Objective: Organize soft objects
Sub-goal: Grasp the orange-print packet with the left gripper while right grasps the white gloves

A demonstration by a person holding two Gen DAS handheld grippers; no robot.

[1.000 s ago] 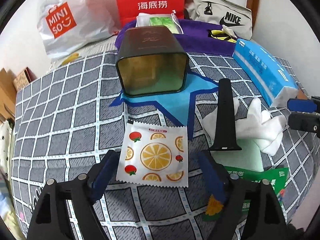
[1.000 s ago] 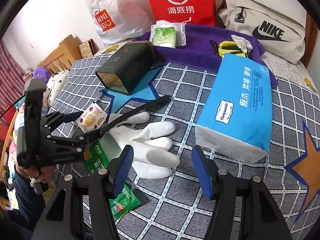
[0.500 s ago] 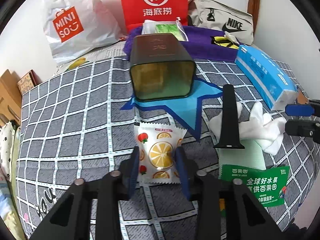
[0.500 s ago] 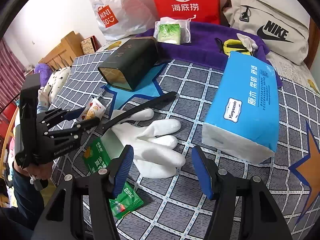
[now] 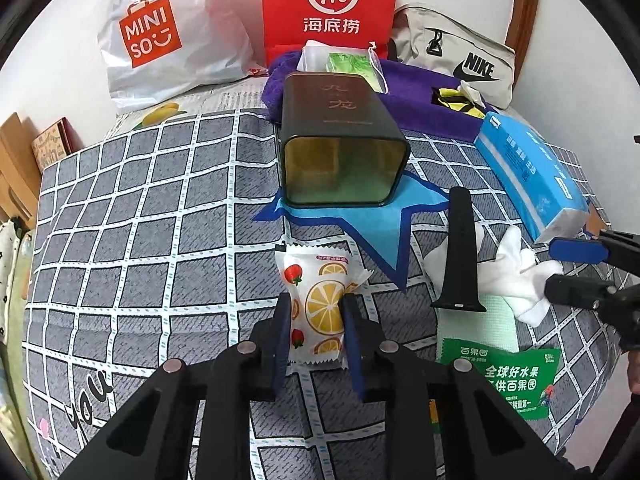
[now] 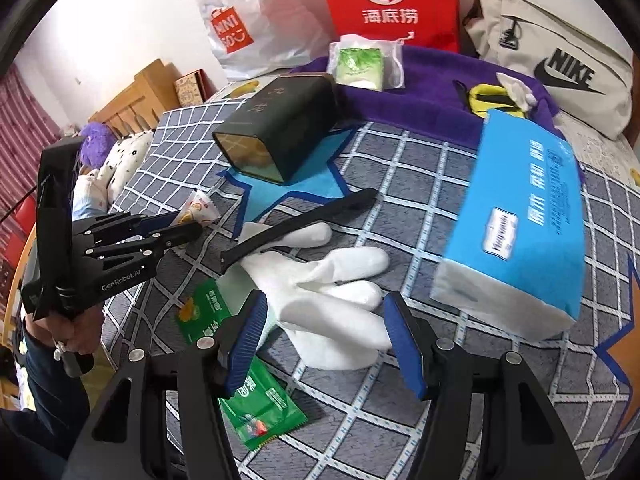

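Note:
My left gripper [image 5: 314, 304] is shut on a white fruit-print packet [image 5: 320, 292] and holds it just above the checked bedspread, in front of the open dark tin [image 5: 340, 148] lying on its side. In the right wrist view the left gripper [image 6: 188, 226] and the packet [image 6: 196, 208] show at the left. My right gripper [image 6: 324, 324] is open and empty, hovering over a white glove [image 6: 324, 280]. A black watch strap [image 6: 296, 222] lies across the glove. A green sachet [image 6: 240, 368] lies under the right gripper's left finger.
A blue tissue pack [image 6: 524, 228] lies to the right. At the back are a purple towel [image 6: 420, 92], a red bag [image 5: 330, 4], a Miniso bag [image 5: 160, 36] and a Nike pouch [image 6: 560, 56]. The bed's edge and wooden furniture [image 6: 132, 96] are at the left.
My left gripper closed from wide open onto the fruit-print packet, which now crumples between the fingers and has lifted off the bedspread. My right gripper stayed open and shifted only slightly over the glove.

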